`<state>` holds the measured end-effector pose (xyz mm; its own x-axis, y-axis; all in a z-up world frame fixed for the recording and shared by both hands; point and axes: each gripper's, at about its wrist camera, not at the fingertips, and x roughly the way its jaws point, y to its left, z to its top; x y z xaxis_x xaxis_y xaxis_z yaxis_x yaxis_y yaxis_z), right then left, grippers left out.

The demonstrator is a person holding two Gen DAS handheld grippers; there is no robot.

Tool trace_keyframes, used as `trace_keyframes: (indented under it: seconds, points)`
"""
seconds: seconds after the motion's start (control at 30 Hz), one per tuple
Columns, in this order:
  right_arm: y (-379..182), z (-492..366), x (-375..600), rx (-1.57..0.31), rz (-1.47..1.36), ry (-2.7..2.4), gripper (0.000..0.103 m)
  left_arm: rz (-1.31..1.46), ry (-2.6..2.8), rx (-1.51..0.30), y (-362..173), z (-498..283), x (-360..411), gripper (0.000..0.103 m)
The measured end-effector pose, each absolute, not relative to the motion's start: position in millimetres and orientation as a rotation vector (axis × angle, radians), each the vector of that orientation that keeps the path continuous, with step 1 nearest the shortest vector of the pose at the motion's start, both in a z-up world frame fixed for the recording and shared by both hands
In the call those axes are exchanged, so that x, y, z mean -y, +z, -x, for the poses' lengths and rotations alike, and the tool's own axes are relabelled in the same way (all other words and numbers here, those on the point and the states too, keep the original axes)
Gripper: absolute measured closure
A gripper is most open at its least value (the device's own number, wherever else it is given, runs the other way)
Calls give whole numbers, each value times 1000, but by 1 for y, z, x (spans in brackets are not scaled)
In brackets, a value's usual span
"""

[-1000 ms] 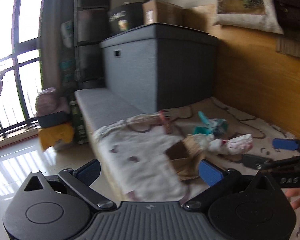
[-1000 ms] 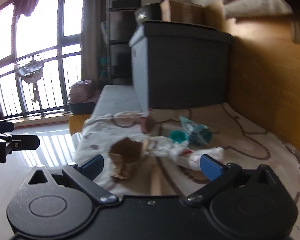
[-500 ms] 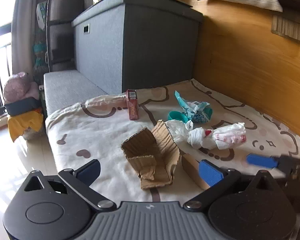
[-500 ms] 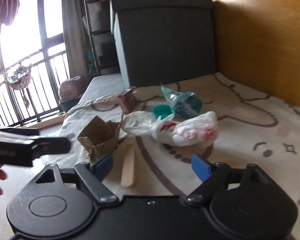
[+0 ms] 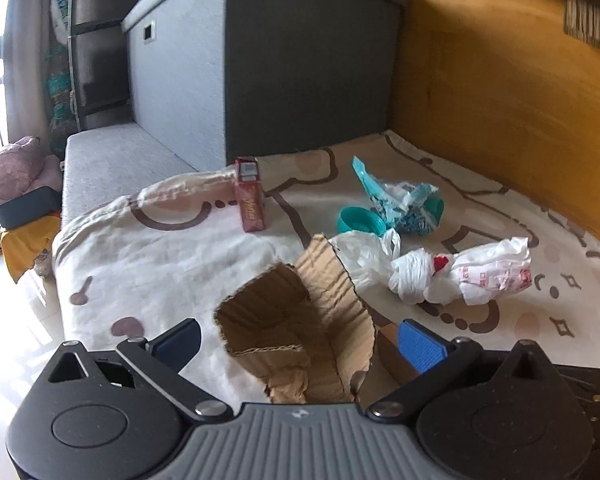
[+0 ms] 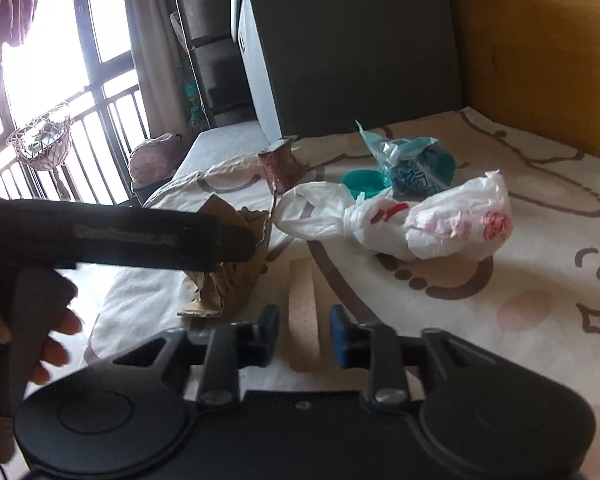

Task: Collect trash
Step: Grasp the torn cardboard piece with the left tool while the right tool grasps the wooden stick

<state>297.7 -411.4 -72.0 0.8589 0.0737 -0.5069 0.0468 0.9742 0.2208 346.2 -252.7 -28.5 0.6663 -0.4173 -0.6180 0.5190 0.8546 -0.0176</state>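
— Since the flat wooden stick (image 6: 303, 312) lies on the patterned blanket (image 6: 540, 216) with its long axis running straight away from the right gripper (image 6: 304, 334), is that the piece to take first?

— I'd judge so. Its near end sits between the two blue pads, which are drawn in close on either side but do not look to be touching it; nothing is held yet.

— And the torn cardboard (image 5: 296, 320)?

— That one lies directly ahead of the left gripper (image 5: 300, 340), crumpled and standing up off the blanket. The jaws are spread wide and empty, with the cardboard's lower part between them.

— So each hand has its own target?

— Likely. The stick is just to the right of the cardboard, nearer the right hand. Beyond both lies the knotted white plastic bag (image 6: 412, 220), then the teal lid (image 5: 358, 219) and blue-printed wrapper (image 5: 404, 208), with the small red carton (image 5: 250, 196) upright at the back left.

— Any risk?

— The two grippers are close together; the left one's body crosses the right camera's view.
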Motion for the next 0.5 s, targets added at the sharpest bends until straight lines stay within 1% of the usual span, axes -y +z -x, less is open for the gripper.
trace_keyframes:
  seconds: [0.03, 0.07, 0.23, 0.3, 0.33, 0.37, 0.4, 0.43, 0.5]
  points:
    - [-72, -297, 412, -538, -234, 16, 85, -174, -536, -654, -30, -347, 256, 0]
    - [-72, -297, 413, -537, -238, 17, 87, -183, -540, -654, -32, -348, 258, 0]
    - [-70, -292, 415, -543, -239, 22, 88, -190, -495, -649, -39, -356, 265, 0]
    - [-69, -290, 416, -548, -237, 26, 88, -167, -470, -657, -41, -359, 264, 4]
    - [-69, -289, 416, -551, -234, 29, 88, -154, -459, -659, -42, -360, 263, 10]
    - [-68, -288, 417, -553, -231, 30, 88, -146, -449, -665, -44, -361, 261, 18]
    - [-68, -287, 416, -556, -227, 31, 88, -142, -438, -673, -45, -362, 260, 22]
    - [-68, -285, 416, -557, -223, 32, 88, -137, -430, -678, -45, -363, 258, 25]
    - [-67, -283, 416, -562, -219, 33, 88, -110, -436, -675, -44, -362, 252, 28]
